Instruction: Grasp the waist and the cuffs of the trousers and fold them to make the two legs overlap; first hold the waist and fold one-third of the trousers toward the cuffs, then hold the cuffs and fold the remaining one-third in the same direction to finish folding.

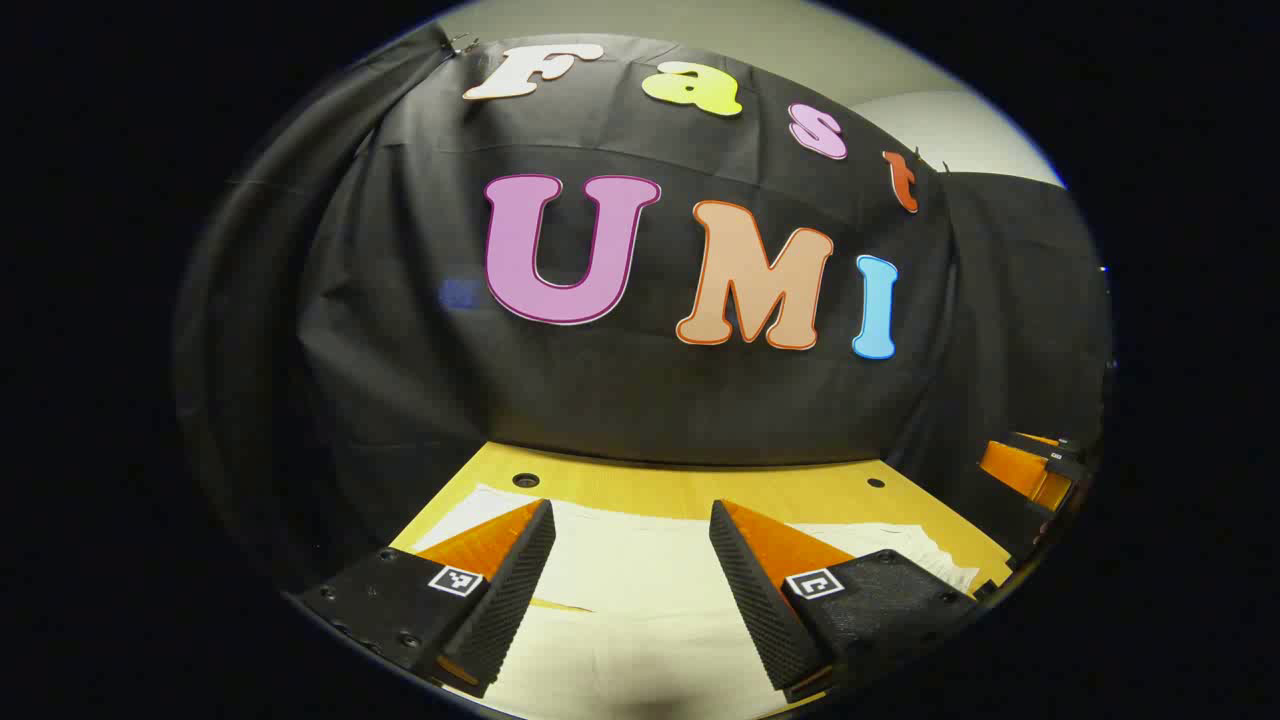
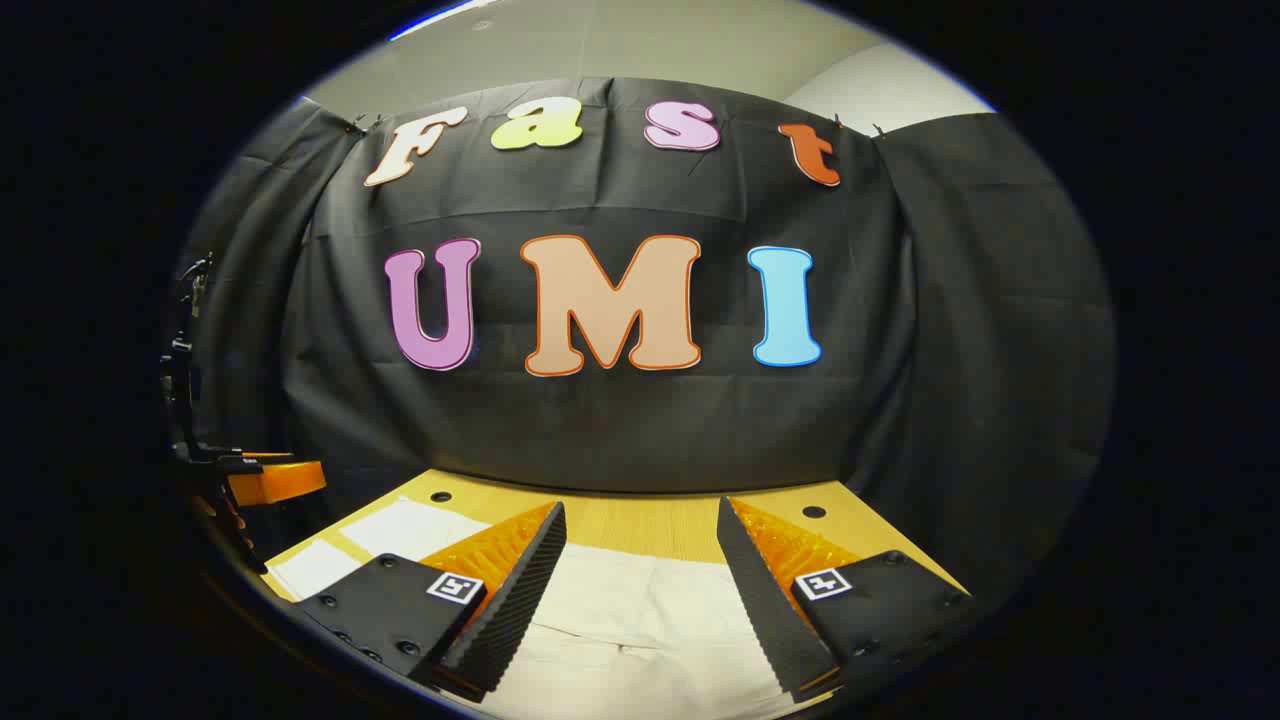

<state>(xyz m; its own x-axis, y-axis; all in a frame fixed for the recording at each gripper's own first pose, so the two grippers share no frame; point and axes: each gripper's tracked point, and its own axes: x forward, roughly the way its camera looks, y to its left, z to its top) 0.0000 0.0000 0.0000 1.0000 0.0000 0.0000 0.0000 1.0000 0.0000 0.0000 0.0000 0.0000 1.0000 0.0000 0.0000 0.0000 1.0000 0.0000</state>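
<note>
Left gripper (image 1: 632, 560): jaws spread wide, holding nothing, above the pale trousers (image 1: 620, 570) lying flat on the wooden table (image 1: 690, 490). Right gripper (image 2: 640, 565): jaws likewise apart and empty, over the same trousers (image 2: 640, 610), near edge

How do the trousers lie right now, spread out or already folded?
Cannot tell for sure. The pale trousers lie flat on the wooden table, ungripped, below both open grippers; their full outline is cut off.

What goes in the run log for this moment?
left tongs: open, empty | right tongs: open, empty | trousers: flat on table | fold: not started
</note>
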